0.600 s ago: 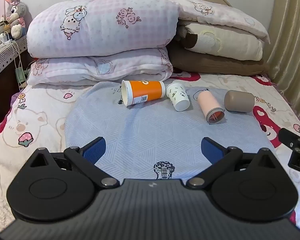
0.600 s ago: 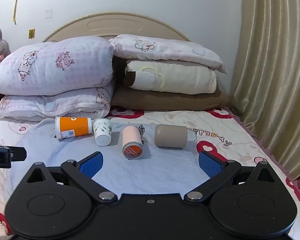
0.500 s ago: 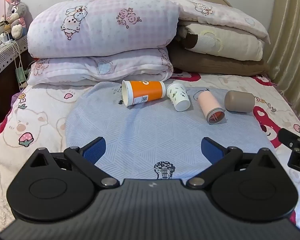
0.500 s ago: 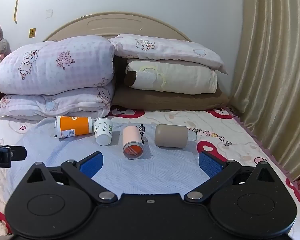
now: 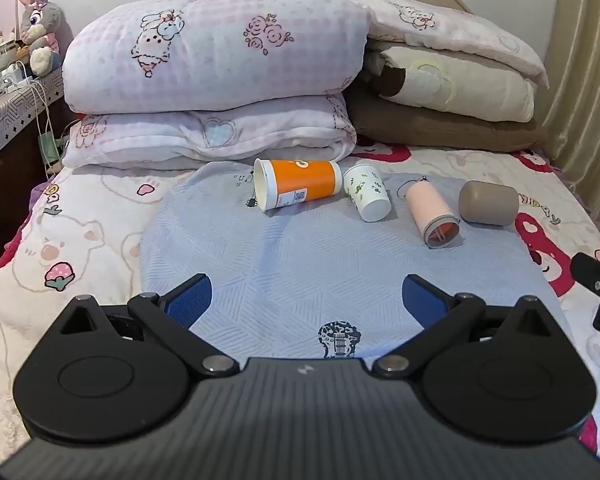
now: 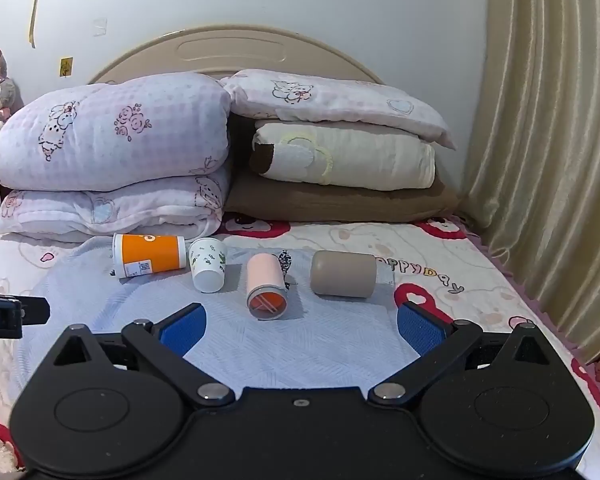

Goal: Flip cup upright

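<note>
Several cups lie on their sides in a row on a blue-grey cloth [image 5: 300, 256] on the bed. From left: an orange cup [image 5: 298, 188] [image 6: 150, 254], a small white leaf-print cup [image 5: 367, 192] [image 6: 208, 265], a pink cup [image 5: 430, 213] [image 6: 265, 282] and a taupe cup [image 5: 489, 202] [image 6: 343, 274]. My left gripper [image 5: 306, 300] is open and empty, well short of the cups. My right gripper [image 6: 300, 326] is open and empty, just short of the pink cup.
Folded quilts and pillows [image 5: 216, 64] [image 6: 340, 152] are stacked behind the cups against the headboard. A curtain [image 6: 548, 160] hangs on the right. A nightstand with a plush rabbit [image 5: 38, 24] stands at the left. Each gripper's edge shows in the other's view [image 5: 598, 292] [image 6: 8, 314].
</note>
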### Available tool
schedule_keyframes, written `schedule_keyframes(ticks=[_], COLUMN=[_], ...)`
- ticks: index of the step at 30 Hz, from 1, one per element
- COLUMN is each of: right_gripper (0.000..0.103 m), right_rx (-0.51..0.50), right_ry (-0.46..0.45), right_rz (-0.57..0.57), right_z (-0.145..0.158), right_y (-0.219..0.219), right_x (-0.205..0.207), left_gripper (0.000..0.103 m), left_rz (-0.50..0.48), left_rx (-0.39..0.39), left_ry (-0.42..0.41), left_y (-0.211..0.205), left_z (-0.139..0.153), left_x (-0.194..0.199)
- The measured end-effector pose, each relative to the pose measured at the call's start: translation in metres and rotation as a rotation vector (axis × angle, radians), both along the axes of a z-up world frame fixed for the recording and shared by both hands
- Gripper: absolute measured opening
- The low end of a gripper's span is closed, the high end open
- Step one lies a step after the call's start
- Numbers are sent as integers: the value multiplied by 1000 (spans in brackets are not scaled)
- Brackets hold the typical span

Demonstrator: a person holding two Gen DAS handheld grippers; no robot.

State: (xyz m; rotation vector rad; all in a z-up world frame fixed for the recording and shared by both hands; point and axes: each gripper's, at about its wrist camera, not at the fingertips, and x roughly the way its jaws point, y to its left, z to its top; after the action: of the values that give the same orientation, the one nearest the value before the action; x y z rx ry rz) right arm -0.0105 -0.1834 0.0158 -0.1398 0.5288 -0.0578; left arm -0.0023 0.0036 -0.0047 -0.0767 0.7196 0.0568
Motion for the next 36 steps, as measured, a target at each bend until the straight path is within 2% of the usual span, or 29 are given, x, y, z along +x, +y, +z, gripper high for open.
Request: schedule_keyframes(ticks=[12, 20, 36], right_gripper=[103, 103, 103], right_rx=[-14, -12, -5], right_ry=[-33, -27, -23], right_rz=[6, 1, 2], right_z=[12, 12, 11], right_y=[3, 2, -4], right_x=[-8, -7, -6], left_gripper=[103, 103, 103], left_rz=[-21, 28, 15], left_rx=[-15, 26, 23], left_ry=[-30, -28, -25], left_y=[-4, 0, 2], left_z=[14, 8, 9], left_x=[-11, -13, -11])
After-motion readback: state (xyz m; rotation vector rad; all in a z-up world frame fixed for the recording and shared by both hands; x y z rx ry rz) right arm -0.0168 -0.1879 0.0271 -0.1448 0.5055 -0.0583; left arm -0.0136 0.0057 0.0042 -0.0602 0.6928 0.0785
